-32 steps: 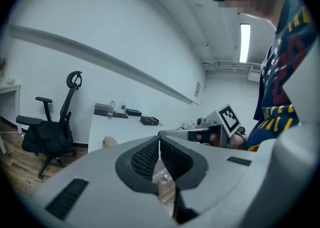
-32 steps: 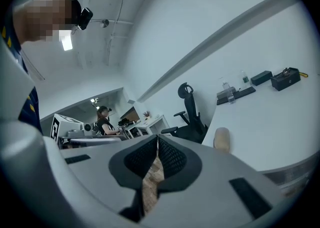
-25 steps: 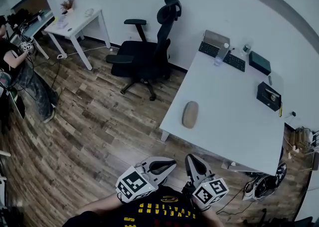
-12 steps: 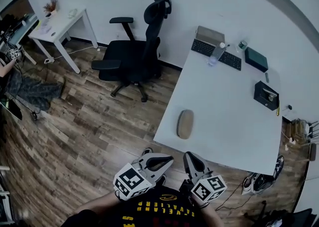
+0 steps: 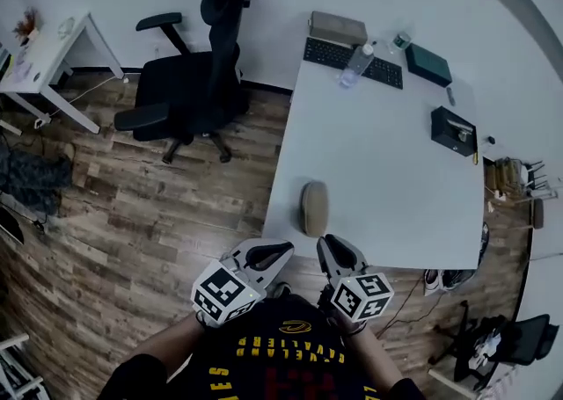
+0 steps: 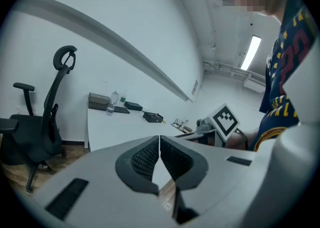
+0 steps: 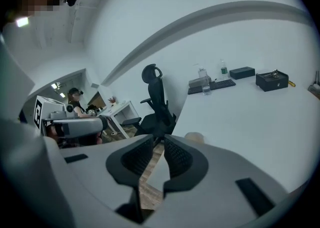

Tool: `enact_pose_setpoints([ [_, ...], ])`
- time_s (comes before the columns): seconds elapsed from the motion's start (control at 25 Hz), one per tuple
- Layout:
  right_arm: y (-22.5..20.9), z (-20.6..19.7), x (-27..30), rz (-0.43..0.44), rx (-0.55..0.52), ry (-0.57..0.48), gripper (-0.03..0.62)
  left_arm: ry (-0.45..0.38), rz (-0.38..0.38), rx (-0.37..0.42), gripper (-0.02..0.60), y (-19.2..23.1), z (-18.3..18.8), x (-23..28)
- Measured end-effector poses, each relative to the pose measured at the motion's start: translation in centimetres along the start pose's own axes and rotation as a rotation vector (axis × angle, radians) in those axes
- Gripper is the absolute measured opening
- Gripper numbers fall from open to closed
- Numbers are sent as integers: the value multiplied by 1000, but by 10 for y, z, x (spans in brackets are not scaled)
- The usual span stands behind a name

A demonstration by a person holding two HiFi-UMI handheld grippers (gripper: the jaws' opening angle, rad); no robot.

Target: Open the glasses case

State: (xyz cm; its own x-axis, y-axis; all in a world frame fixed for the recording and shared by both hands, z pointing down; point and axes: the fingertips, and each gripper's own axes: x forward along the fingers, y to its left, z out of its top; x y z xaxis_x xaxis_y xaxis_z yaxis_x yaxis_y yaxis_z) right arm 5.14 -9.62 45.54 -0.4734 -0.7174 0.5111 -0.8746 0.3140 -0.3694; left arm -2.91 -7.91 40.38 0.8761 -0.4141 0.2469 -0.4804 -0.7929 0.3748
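1 glasses case (image 5: pixel 314 207), tan oblong, lay on the bench (image 5: pixel 387 170) at its near-left edge, long axis near-to-far. It sat just beyond both tools, touching neither. Right tool (image 5: pixel 326 242) looked nearer than left tool (image 5: pixel 287 249). Left tool: shut, empty. Right tool: jaws had just been opening, slim gap, nothing btwn them. 2 tools total.

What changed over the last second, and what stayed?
The person stepped up to the table, so the glasses case now lies just ahead of both grippers. The right gripper has just been opening its fingers slightly, nothing between them. The left gripper stays shut and empty; the glasses case stays closed.
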Motion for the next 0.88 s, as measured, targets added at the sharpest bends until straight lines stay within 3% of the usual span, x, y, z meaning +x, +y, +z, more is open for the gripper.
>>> enact_pose_setpoints([
  [0.36,-36,-24,44,-131,-139,148,168,158,73,-27,17,65,-55,46],
  [0.52,-48,-48,68,-163,-266,263,264,250,103,-105,17,83,-94,72],
  [0.76,-57,-75,85,-198,-382,355,296,343,115,-212,17,93,-136,98],
  [0.88,-68,-85,88,-243,-403,380,328,368,128,-276,55,100,-151,107],
])
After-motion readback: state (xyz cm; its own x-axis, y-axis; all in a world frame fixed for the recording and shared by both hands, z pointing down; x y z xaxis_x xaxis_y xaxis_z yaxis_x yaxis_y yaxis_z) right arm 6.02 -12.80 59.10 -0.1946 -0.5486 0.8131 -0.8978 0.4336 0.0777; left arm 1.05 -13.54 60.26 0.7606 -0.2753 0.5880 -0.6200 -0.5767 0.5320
